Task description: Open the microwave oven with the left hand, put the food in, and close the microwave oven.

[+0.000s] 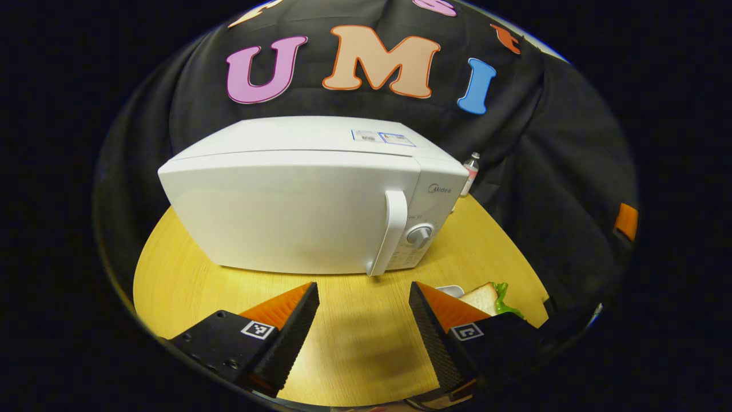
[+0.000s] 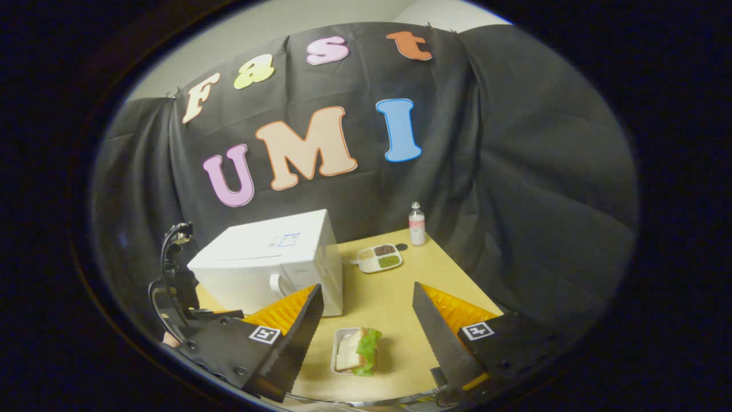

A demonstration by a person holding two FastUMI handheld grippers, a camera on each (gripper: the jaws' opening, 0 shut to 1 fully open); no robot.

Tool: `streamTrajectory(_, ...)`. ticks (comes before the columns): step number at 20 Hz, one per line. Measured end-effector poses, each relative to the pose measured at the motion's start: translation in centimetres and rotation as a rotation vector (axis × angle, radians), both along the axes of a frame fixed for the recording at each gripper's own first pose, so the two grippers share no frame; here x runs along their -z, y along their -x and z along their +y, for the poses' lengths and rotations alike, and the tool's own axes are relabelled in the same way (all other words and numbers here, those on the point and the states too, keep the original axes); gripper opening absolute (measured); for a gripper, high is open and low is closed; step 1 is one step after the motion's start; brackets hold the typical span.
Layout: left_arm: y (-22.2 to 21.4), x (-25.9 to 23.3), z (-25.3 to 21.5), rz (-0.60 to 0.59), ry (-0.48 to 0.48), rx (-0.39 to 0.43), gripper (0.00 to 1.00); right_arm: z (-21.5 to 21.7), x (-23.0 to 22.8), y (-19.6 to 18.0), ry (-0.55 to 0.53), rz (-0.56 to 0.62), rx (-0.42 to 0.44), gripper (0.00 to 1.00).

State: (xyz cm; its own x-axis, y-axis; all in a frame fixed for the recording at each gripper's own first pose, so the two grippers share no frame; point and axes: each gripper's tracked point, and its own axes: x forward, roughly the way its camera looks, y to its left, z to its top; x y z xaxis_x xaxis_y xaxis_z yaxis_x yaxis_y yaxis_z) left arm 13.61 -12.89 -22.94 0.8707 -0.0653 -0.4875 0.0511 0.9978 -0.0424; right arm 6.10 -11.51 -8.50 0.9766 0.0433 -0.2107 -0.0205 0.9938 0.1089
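A white microwave oven point(image 1: 297, 206) stands on the wooden table with its door closed; its vertical handle point(image 1: 390, 232) and a round dial point(image 1: 420, 234) are at its right side. My left gripper point(image 1: 363, 303) is open, low over the table a short way in front of the handle. A sandwich with lettuce on a small white tray point(image 1: 486, 297) lies just behind its right finger. In the right gripper view the sandwich tray point(image 2: 355, 350) lies on the table between the open fingers of my right gripper point(image 2: 366, 312), which is held above it. The microwave oven point(image 2: 269, 260) stands to the left.
A small white dish point(image 2: 378, 257) with dark and green fillings and a small bottle point(image 2: 417, 224) stand near the table's far edge point(image 2: 457, 269), right of the oven. The other gripper's rig with cables point(image 2: 174, 280) is at the left. The bottle point(image 1: 470, 174) peeks out behind the oven.
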Motion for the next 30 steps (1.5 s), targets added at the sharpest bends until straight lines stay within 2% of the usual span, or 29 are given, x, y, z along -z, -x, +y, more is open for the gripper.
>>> streamTrajectory(5,-3.0,2.9,-0.8,0.043,0.018,-0.013,0.91,-2.2,1.2,0.4,-0.017,0.026,0.011,0.92)
streamTrajectory(6,-3.6,3.1,-0.8,0.047,0.024,-0.019,0.9,-2.6,1.5,0.4,-0.015,0.03,0.011,0.98)
streamTrajectory(7,-4.4,3.2,-0.9,0.045,0.026,-0.02,0.89,-3.0,1.7,0.5,-0.011,0.032,0.011,0.98)
streamTrajectory(8,-5.1,3.7,-1.0,0.054,0.025,-0.019,0.88,-3.4,2.0,0.5,-0.009,0.037,0.01,0.92)
streamTrajectory(11,-6.3,4.9,-1.9,0.08,0.034,-0.004,0.88,-4.2,2.3,0.6,-0.018,0.046,0.003,0.92)
streamTrajectory(14,-7.4,5.4,-1.7,0.075,0.031,-0.03,0.79,-4.9,2.0,0.6,-0.021,0.035,0.002,0.92)
streamTrajectory(15,-7.7,5.4,-1.6,0.073,0.031,-0.036,0.84,-5.2,1.9,0.6,-0.019,0.031,0.005,0.92)
streamTrajectory(16,-7.9,5.5,-1.5,0.073,0.024,-0.039,0.78,-5.3,1.9,0.6,-0.02,0.028,0.009,0.92)
streamTrajectory(17,-8.2,5.7,-1.3,0.079,0.011,-0.042,0.81,-5.5,2.0,0.7,-0.023,0.027,0.013,0.92)
streamTrajectory(20,-8.6,5.8,-1.5,0.08,0.006,-0.032,0.63,-5.7,2.8,0.6,-0.045,0.045,0.018,0.92)
streamTrajectory(21,-8.8,5.8,-1.7,0.081,0.003,-0.029,0.63,-5.7,2.9,0.5,-0.05,0.05,0.018,0.92)
streamTrajectory(22,-8.8,5.9,-1.7,0.083,-0.007,-0.03,0.52,-5.8,2.8,0.5,-0.052,0.048,0.02,0.99)
streamTrajectory(27,-9.8,5.8,-2.1,0.069,-0.025,-0.028,0.48,-6.5,2.6,0.5,-0.039,0.04,0.031,0.99)
streamTrajectory(28,-9.8,6.0,-2.2,0.076,-0.022,-0.026,0.43,-6.6,2.7,0.6,-0.04,0.041,0.032,0.99)
streamTrajectory(29,-9.9,6.1,-2.2,0.076,-0.016,-0.026,0.34,-6.8,2.7,0.7,-0.04,0.042,0.034,0.99)
streamTrajectory(30,-9.9,6.1,-2.2,0.071,-0.006,-0.037,0.33,-6.9,2.7,0.7,-0.038,0.042,0.034,0.92)
